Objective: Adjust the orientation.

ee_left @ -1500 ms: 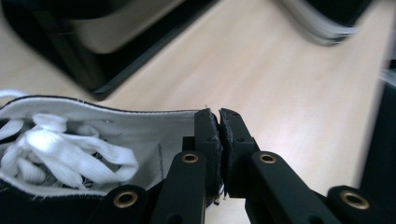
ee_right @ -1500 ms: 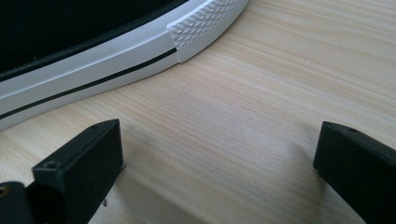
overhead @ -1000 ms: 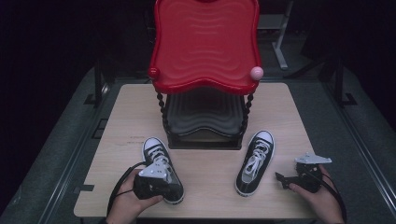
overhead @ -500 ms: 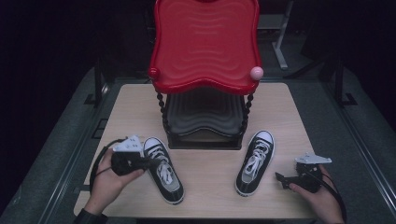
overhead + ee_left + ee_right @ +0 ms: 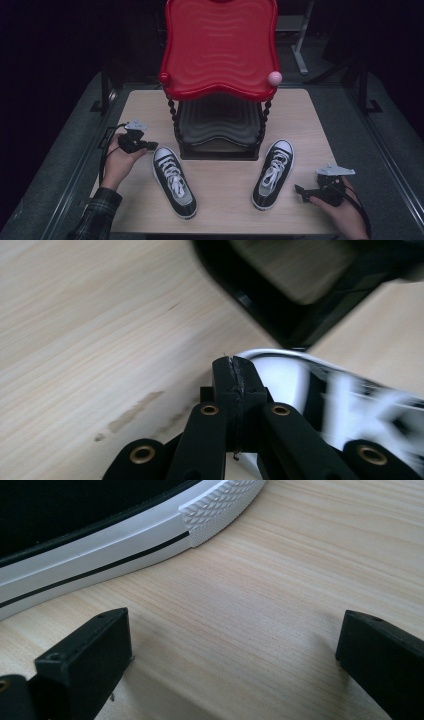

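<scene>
Two black-and-white sneakers lie on the wooden table (image 5: 225,210). The left shoe (image 5: 174,181) points its toe up-left, and the right shoe (image 5: 272,172) lies in front of the stand's right leg. My left gripper (image 5: 146,145) is shut with nothing in it, its tips just left of the left shoe's white toe cap (image 5: 285,382). In the left gripper view its jaws (image 5: 234,365) press together above bare wood. My right gripper (image 5: 300,190) rests open right of the right shoe's heel. Its jaws (image 5: 235,630) stand wide apart, with the shoe's white sole (image 5: 125,535) beyond them.
A two-tier stand sits at the table's back centre, with a red wavy tray (image 5: 220,50) on top and a dark tray (image 5: 220,122) below. A pink ball (image 5: 275,78) caps its right corner. The stand's black base (image 5: 280,305) lies close ahead of the left gripper.
My left gripper has left the top of the left shoe and moved left and toward the back, ending beside its toe. The shoes and the right gripper have stayed put.
</scene>
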`<state>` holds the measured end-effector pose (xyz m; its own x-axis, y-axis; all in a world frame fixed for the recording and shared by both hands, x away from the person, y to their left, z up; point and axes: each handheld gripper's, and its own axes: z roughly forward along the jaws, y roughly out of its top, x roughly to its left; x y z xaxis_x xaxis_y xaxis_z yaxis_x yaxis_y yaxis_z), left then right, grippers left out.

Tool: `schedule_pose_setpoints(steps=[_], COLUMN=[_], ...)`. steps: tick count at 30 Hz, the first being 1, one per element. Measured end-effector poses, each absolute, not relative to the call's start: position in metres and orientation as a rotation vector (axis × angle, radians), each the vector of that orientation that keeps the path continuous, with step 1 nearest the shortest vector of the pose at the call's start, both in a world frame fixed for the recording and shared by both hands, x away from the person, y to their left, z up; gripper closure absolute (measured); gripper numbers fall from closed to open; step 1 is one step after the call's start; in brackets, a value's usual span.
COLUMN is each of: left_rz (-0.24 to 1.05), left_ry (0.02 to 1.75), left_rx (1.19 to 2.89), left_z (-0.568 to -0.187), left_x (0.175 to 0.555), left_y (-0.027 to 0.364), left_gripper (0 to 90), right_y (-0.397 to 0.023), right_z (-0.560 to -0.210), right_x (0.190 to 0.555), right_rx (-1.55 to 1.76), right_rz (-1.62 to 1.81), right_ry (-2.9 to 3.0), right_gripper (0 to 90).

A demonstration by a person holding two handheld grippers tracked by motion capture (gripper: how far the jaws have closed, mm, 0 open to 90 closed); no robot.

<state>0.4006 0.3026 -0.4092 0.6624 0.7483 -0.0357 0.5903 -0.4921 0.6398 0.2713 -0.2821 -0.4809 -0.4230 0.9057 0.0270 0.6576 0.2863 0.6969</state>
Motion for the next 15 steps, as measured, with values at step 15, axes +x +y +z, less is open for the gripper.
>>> schedule_pose_setpoints(steps=[15], left_rz=[0.319], left_ry=[1.078], left_rx=[2.275], left_z=[-0.429], left_x=[0.408], left_y=[0.295], left_gripper=[90.0], right_y=[-0.282], right_z=[-0.481], right_x=[0.272], right_rx=[1.407], right_rz=[0.911], right_ry=[2.189], right_gripper=[0.9])
